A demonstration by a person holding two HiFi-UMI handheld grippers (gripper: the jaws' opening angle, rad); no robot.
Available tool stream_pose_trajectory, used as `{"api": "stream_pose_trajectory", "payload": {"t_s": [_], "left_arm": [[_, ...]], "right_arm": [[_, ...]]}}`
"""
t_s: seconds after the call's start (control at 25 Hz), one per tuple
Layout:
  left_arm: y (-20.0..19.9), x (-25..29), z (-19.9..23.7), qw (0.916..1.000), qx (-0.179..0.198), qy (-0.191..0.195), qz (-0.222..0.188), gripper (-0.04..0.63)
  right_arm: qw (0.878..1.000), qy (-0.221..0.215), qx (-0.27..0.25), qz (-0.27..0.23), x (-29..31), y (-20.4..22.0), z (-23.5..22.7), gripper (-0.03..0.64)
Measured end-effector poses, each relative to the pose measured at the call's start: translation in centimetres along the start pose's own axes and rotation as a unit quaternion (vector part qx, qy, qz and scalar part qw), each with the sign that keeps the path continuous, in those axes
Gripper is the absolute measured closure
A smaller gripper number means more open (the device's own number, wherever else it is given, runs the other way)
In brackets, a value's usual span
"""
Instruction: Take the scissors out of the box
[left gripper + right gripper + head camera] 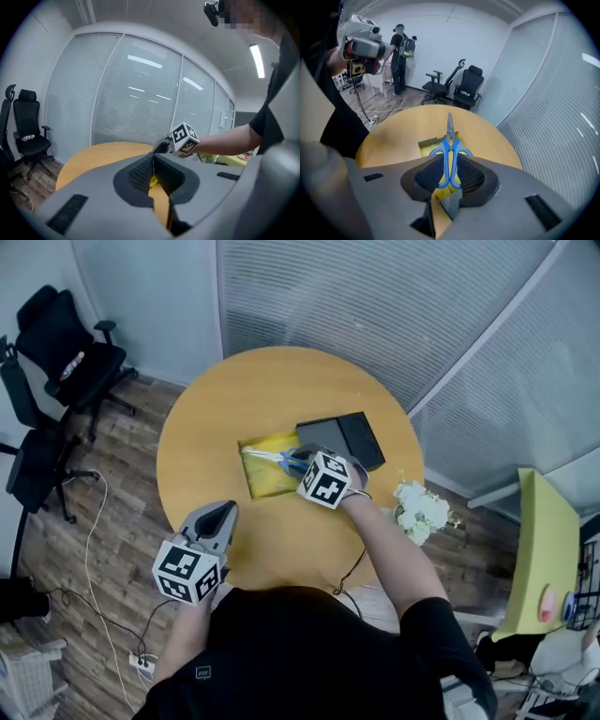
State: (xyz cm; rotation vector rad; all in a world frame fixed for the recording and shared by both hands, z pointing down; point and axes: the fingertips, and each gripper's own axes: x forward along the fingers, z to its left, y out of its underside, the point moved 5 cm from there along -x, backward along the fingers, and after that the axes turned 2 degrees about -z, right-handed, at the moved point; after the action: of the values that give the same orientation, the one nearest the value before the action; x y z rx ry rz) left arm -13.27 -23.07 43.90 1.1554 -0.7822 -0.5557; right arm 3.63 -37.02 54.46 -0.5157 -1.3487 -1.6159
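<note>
Blue-handled scissors (450, 125) sit in my right gripper (450, 158), which is shut on the handles with the blades pointing away. In the head view the scissors (279, 460) hang just above the open yellow-lined box (255, 482) in the middle of the round table (206, 427), held by the right gripper (302, 463). The box (424, 146) lies below the blades. My left gripper (221, 514) hovers over the table's near left edge, away from the box. Its jaws meet at the tips around nothing (153, 158). The right gripper's marker cube (184, 139) shows ahead of it.
The box's black lid (343, 439) lies right of the box. White flowers (420, 510) stand at the table's right edge. Black office chairs (66, 362) are at the left, a yellow-green seat (544, 549) at the right. Cables run over the floor (89, 549). A person (399, 51) stands far off.
</note>
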Motion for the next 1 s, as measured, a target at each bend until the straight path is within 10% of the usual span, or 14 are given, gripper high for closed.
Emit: {"api": "stream_pose_trajectory", "payload": {"t_s": [0.68,1.0], "left_arm": [[-4.5,0.8,-1.9,0.9979,0.054,0.016,-0.032,0.581],[-6.1,-0.2,-2.8,0.9967,0.050,0.028,-0.057,0.580]], "right_arm": [[0.947,0.036,0.155,-0.280,-14.8,-4.0,3.7,0.515],[0.844,-0.005,0.232,-0.484,-22.9,-3.9,5.6,0.515]]}}
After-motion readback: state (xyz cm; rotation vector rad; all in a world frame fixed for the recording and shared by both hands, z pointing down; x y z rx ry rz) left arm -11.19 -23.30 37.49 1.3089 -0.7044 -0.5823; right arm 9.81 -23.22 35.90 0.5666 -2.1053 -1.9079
